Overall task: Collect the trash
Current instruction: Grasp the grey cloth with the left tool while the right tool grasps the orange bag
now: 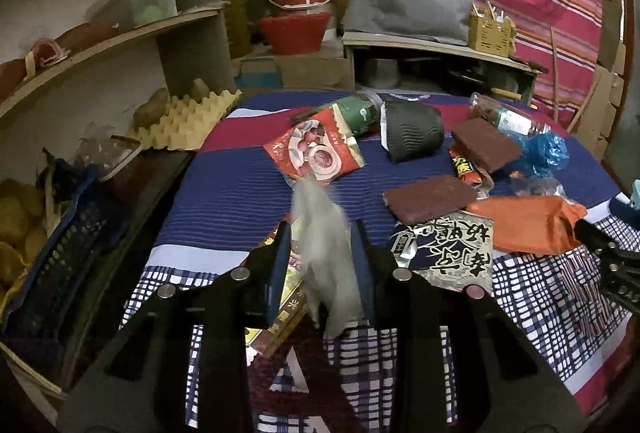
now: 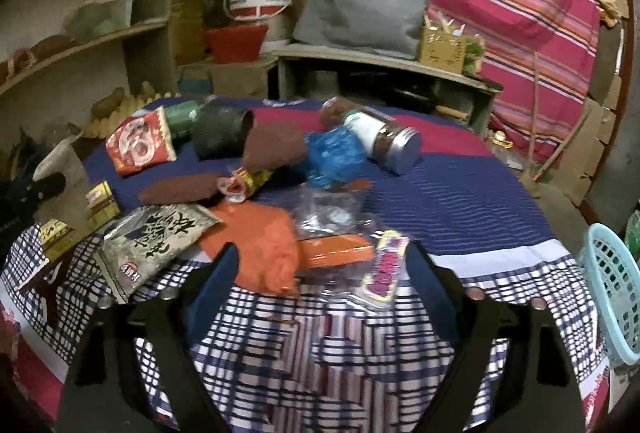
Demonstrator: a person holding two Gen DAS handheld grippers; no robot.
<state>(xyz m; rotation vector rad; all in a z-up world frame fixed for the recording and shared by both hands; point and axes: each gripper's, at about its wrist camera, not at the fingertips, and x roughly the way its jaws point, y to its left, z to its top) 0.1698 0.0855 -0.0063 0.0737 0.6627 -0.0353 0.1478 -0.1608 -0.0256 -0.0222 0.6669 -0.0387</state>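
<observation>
- Two claws at work: left claw (image 1: 320, 257) is clamped on a grey crumpled wrapper (image 1: 324, 253), lifted off the counter (image 1: 224, 201).
- Right claw (image 2: 320, 273) stands apart, nothing gripped — orange packet (image 2: 260, 245) and pink wrapper (image 2: 386, 269) lie between its fingers.
- Step: pickup. Next, prob. carry the grey one to the blue basket (image 2: 612, 297) at the counter's right edge.

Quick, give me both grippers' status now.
Left gripper: shut on a grey crumpled wrapper.
Right gripper: open, holding nothing, above the orange wrapper.
</observation>
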